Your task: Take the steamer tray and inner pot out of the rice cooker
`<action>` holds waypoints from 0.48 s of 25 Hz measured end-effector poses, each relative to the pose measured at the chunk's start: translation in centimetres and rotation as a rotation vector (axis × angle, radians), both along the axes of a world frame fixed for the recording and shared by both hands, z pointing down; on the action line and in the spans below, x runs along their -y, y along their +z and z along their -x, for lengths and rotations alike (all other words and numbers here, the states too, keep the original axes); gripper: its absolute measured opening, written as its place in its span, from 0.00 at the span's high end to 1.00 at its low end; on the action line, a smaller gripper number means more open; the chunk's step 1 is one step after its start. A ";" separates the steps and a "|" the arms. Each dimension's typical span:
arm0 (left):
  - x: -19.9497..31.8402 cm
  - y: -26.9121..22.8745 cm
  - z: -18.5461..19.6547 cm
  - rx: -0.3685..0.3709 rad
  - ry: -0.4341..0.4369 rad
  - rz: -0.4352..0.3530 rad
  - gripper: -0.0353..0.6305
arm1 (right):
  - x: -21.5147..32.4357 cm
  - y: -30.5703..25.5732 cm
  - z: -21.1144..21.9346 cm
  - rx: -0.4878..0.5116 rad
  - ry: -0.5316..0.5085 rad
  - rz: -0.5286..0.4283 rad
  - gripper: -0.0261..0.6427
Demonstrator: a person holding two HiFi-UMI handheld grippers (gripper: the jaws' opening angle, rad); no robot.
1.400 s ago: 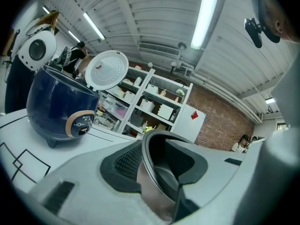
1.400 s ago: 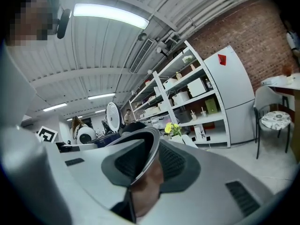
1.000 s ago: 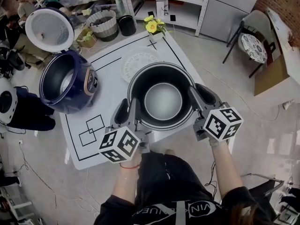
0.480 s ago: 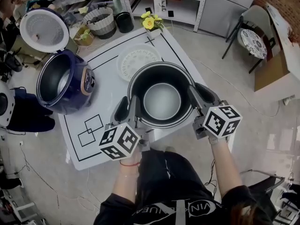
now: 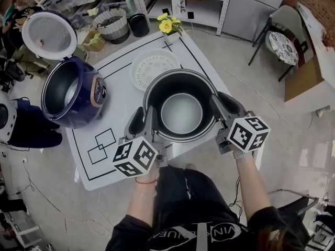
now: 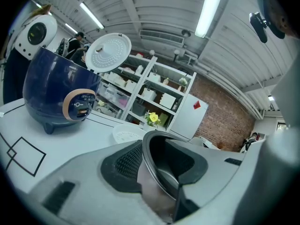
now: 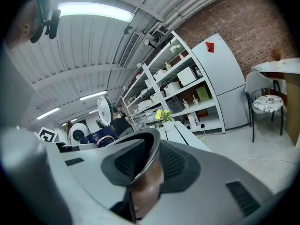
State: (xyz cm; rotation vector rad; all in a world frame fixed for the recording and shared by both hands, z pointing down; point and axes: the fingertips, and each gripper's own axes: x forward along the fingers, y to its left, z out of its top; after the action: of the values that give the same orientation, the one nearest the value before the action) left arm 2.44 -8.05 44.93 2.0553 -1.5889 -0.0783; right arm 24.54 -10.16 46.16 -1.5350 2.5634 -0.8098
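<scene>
Jaws of left gripper [image 5: 145,116] and right gripper [image 5: 222,106] clamp opposite sides of the inner pot [image 5: 181,114]. The steamer tray [image 5: 152,67] lies toward the far edge of the table [image 5: 120,90].

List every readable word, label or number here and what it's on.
"VIN": white print on the person's black shirt; the rest is unreadable.
Control panel of the blue rice cooker: too small to read.
Left cube and right cube: square markers only, no letters.
</scene>
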 end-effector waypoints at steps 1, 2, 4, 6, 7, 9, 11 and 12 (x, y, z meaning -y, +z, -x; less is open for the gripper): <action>0.0 0.0 0.0 0.000 0.002 -0.003 0.75 | 0.0 0.0 0.1 -0.013 -0.007 -0.006 0.81; 0.0 0.0 0.1 -0.003 0.004 -0.006 0.75 | 0.0 0.0 0.1 -0.027 -0.016 -0.012 0.81; 0.0 0.1 0.1 -0.020 0.008 -0.007 0.75 | 0.0 0.0 0.2 -0.051 -0.030 -0.019 0.80; -0.1 0.1 0.0 -0.034 0.012 -0.001 0.75 | -0.1 -0.1 0.1 -0.088 -0.035 -0.031 0.80; -0.2 0.1 0.0 -0.034 0.016 0.001 0.75 | -0.1 -0.3 0.1 -0.109 -0.035 -0.041 0.80; -0.1 0.0 0.0 -0.018 0.028 -0.005 0.75 | 0.1 -0.7 0.1 -0.137 -0.037 -0.065 0.80; -0.1 -0.5 0.1 0.009 0.038 -0.028 0.75 | 0.3 -1.2 0.1 -0.142 -0.042 -0.078 0.80; -0.2 -1.0 0.2 0.026 0.039 -0.047 0.75 | 0.3 -1.4 0.1 -0.142 -0.044 -0.082 0.80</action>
State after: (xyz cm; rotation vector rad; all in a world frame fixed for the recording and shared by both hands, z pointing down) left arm 2.22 -7.81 43.96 2.1307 -1.5760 -0.0761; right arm 24.45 -10.44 44.76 -1.5715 2.7013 -0.6112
